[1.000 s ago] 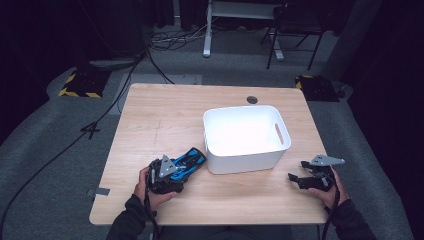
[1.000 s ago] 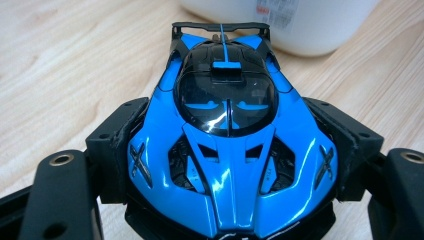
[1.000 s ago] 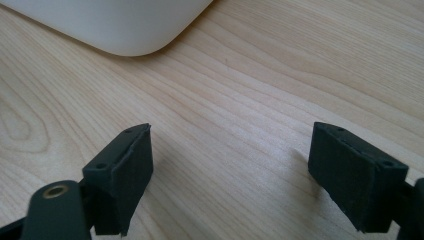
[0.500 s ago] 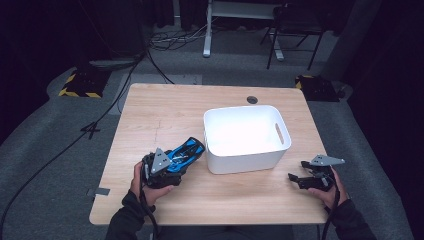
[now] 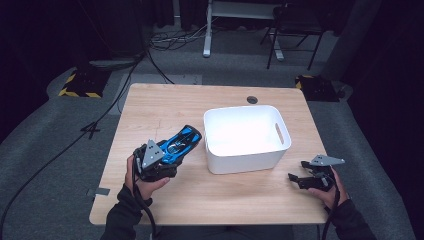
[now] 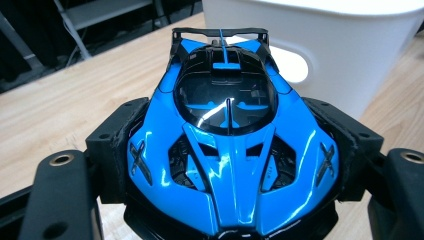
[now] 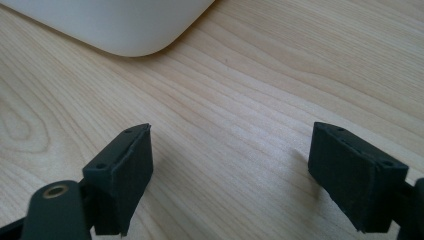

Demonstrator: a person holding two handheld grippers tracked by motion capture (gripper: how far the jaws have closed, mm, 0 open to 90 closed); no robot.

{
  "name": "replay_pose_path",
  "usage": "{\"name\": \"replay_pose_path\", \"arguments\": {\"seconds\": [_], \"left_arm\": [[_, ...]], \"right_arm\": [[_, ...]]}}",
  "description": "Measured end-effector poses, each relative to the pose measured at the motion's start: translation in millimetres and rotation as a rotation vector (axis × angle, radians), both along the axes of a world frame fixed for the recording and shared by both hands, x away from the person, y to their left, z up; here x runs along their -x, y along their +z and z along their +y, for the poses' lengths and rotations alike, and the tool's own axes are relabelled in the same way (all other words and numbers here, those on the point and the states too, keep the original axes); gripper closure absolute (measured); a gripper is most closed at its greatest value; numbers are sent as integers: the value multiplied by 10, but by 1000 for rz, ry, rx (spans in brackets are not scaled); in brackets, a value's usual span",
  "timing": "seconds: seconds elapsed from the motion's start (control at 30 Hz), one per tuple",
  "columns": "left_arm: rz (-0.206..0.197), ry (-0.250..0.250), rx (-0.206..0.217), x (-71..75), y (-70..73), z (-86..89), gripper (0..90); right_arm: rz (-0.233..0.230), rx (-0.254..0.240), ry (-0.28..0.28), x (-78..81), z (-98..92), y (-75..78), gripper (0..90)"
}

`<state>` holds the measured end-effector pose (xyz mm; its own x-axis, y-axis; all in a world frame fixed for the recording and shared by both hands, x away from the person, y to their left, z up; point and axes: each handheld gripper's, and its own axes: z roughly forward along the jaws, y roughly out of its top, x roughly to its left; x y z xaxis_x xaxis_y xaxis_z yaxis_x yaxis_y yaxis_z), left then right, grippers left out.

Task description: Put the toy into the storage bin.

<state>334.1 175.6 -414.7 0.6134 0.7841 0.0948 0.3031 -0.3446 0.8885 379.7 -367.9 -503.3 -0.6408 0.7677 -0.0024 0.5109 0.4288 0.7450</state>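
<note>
A blue and black toy sports car (image 5: 180,143) is lifted off the wooden table, left of the white bin (image 5: 245,162). My left gripper (image 5: 167,157) is shut on the car's sides; in the left gripper view both black pads (image 6: 112,145) press against the blue body of the car (image 6: 227,150), whose rear wing points toward the bin (image 6: 350,45). My right gripper (image 5: 296,179) rests low at the table's front right, beside the bin's near right corner. Its jaws stand wide apart over bare wood (image 7: 230,165) with nothing between them.
The white bin (image 7: 115,25) has cut-out handles and sits mid-table toward the right. A round cable hole (image 5: 252,100) lies in the table's far edge. A chair and desk legs stand on the grey floor beyond; cables trail off left.
My left gripper has risen with the toy car and tilted its far end up toward the bin. The right gripper has stayed where it was.
</note>
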Motion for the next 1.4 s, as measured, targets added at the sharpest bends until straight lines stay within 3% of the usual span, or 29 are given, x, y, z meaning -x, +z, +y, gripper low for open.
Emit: {"name": "replay_pose_path", "arguments": {"seconds": [0.53,0.87,0.93,1.0,1.03,1.07,1.13,1.4], "left_arm": [[-35,-44,15,-106,233,-104,246],[-65,-59,-4,-140,395,-116,245],[-71,-57,16,-148,416,-128,246],[-79,-67,5,-164,457,-138,245],[-74,-71,22,-164,465,-161,245],[-86,-73,-3,-177,490,-160,245],[-80,-91,15,-195,523,-215,245],[-78,-142,16,-300,615,-359,246]], "right_arm": [[-1,2,2,3,-4,0,181],[-1,3,7,3,-8,1,181],[-1,1,5,4,-6,0,181],[-1,2,7,4,-7,1,181],[-1,1,3,4,-4,0,181],[-1,1,3,4,-4,0,181],[-1,2,5,3,-6,0,181],[-1,1,4,4,-5,0,181]]}}
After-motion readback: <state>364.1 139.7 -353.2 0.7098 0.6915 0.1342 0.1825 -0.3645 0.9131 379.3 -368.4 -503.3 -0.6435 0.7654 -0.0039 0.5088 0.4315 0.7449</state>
